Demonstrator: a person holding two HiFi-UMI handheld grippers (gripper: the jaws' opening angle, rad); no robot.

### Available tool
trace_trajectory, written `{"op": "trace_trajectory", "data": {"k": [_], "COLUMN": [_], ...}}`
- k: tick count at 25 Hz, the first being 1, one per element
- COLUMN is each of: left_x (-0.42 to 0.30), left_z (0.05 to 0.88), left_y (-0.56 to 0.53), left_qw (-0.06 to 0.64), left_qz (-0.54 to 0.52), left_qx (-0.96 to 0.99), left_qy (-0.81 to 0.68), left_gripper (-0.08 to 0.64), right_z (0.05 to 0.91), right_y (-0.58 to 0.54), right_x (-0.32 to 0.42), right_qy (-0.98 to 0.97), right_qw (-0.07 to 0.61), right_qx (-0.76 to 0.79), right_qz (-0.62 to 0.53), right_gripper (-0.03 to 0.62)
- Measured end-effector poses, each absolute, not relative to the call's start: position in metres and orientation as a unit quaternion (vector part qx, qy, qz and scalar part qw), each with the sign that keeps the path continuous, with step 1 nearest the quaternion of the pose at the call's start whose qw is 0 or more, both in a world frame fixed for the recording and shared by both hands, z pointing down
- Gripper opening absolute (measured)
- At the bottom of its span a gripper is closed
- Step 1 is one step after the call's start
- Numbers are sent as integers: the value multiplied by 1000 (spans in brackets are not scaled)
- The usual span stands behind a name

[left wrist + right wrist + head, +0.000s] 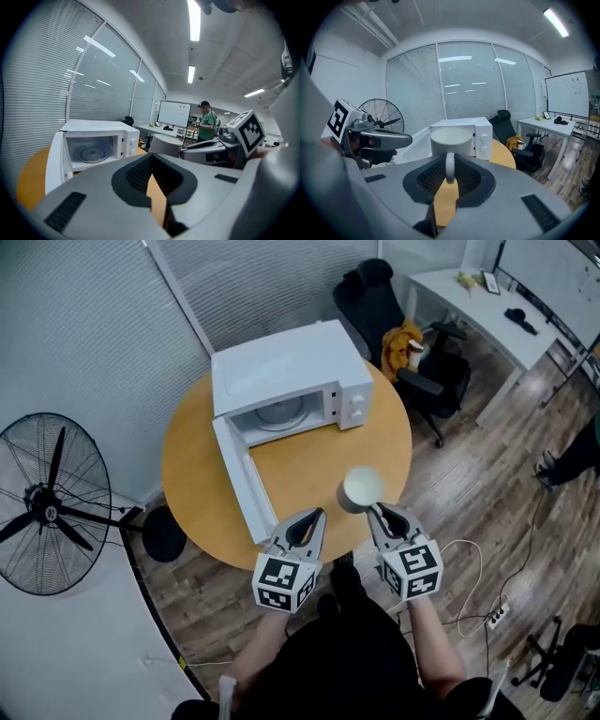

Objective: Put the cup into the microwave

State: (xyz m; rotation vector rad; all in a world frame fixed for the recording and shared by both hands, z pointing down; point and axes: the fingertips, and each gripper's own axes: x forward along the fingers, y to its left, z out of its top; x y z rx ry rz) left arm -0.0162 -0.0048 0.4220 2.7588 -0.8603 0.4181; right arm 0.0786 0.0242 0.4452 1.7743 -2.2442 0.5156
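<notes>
1. The cup (361,488) is gripped by its handle (449,165) between the closed fingers of the right gripper (377,512). It is kept upright over the near part of the round wooden desk (309,460).
2. The fingers of the left gripper (319,515) are pressed together at their tips, with nothing between them. This gripper is held just beside the right one, at the desk's near edge.
3. The white microwave (281,367) is set at the far side of the desk. Its door (239,479) is swung open and its glass turntable (279,413) is exposed.
4. The cup is placed in front of the open microwave, apart from it.
</notes>
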Motion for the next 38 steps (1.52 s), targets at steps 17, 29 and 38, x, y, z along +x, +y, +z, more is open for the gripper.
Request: {"op": "trace_trajectory", "data": {"k": [17,29,38], "left_x": [17,16,6], "left_z": [419,435,441], "left_y": [-119,-159,-189], "left_qw": [127,134,135], "left_qz": [135,138,128], "left_qx": [916,899,894], "left_qy": [-355,-393,-408], "left_gripper": [-5,-5,-5], "right_z": [457,481,510], "right_y": [-93,-153,-192], "right_x": [109,92,76], "right_qy": [-802,-833,-837], "right_qw": [129,163,187], "right_qx": [555,502,489], "right_qz": [182,164,156], "right_gripper": [58,57,57]}}
